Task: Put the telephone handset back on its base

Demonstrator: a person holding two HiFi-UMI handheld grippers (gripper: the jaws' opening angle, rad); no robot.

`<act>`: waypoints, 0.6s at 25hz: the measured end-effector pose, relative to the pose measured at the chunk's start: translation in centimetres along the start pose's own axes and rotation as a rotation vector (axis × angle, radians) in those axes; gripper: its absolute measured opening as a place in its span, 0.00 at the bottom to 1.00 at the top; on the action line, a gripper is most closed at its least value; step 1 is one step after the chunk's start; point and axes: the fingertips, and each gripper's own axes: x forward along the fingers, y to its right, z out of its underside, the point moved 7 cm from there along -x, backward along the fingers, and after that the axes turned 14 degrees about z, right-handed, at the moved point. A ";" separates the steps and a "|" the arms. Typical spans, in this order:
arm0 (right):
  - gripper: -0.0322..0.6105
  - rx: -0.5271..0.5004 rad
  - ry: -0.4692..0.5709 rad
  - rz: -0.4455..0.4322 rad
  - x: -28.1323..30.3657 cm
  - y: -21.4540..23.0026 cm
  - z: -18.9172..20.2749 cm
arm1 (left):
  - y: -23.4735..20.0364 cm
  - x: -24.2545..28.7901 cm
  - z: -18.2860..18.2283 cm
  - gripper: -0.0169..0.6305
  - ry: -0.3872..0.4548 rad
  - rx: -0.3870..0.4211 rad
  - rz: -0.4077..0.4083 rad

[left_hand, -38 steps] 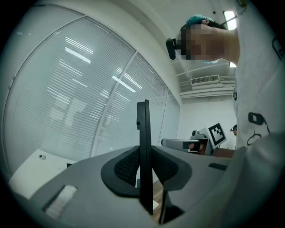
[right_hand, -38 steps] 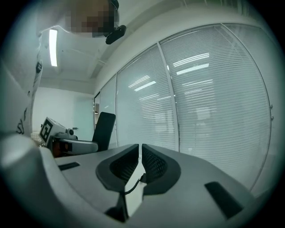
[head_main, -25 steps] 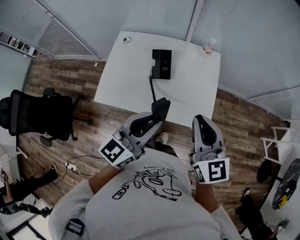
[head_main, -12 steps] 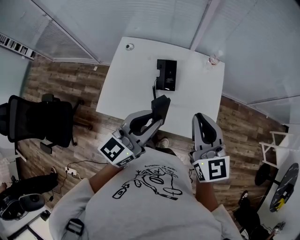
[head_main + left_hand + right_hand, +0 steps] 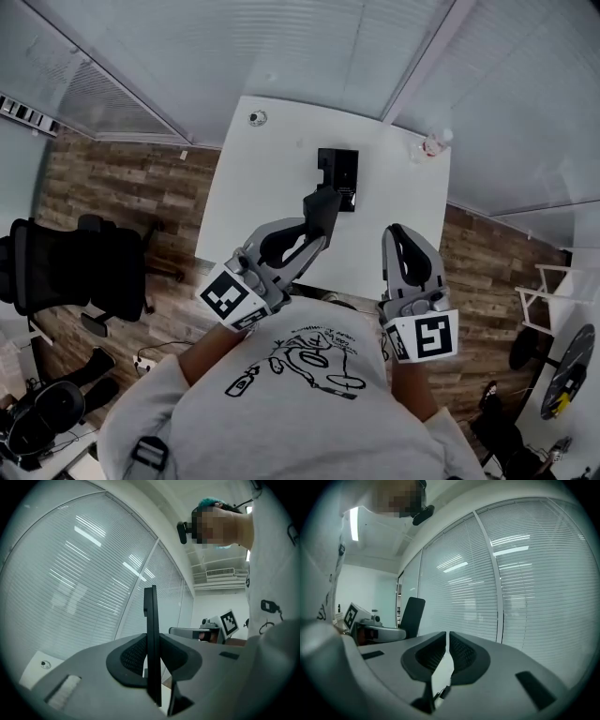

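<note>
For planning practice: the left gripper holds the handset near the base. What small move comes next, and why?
Probably carry the left gripper a little forward over the table until the handset is above the base. Its jaws clamp the handset, which seems short of the base, so lowering now would likely miss.

left hand-held gripper clamped, right closed

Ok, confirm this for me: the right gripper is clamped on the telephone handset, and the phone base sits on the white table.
Wrong gripper. The left gripper is clamped on the telephone handset, as the left gripper view shows; in the right gripper view the right gripper has its jaws together with nothing between them. The rest stands: the phone base sits on the white table.
</note>
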 end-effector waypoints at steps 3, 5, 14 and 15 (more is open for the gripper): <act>0.08 0.002 -0.004 0.020 1.2 -0.2 0.1 | -1.7 0.2 -0.2 0.14 -0.003 -0.002 0.025; 0.08 0.004 -0.007 0.030 1.7 -0.4 0.3 | -2.4 0.2 -0.2 0.14 -0.004 -0.010 0.037; 0.08 -0.012 -0.011 0.033 3.6 -1.1 0.5 | -4.1 0.6 -0.2 0.14 0.002 -0.044 0.072; 0.08 -0.011 -0.014 0.032 3.7 -1.1 0.7 | -4.3 0.7 -0.1 0.14 0.000 -0.045 0.076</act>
